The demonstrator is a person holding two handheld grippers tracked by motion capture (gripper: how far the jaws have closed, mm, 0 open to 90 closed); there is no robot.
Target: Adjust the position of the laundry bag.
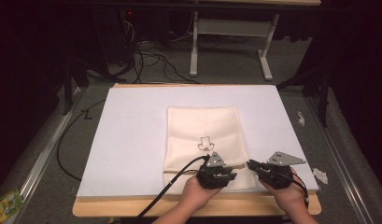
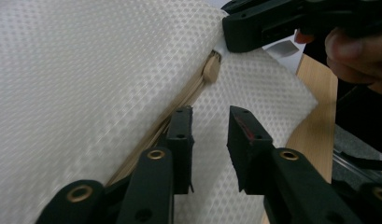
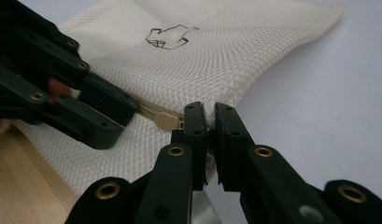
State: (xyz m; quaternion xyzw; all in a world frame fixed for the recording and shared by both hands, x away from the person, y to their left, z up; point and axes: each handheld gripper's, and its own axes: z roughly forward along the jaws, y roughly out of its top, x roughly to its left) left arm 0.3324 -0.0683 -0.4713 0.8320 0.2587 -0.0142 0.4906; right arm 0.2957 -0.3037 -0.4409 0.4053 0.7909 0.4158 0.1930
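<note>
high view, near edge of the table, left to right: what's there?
Black cable → left gripper, over the cream mesh zip bag → right gripper, shut on that bag's edge → small white scrap near the white board's corner.

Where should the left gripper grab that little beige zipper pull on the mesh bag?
Probably the zipper pull by its flat tab, which lies along the zipper near the mesh bag edge. Bring the left gripper in along the zipper line, jaws either side; the right gripper already pinches the bag's edge.
</note>
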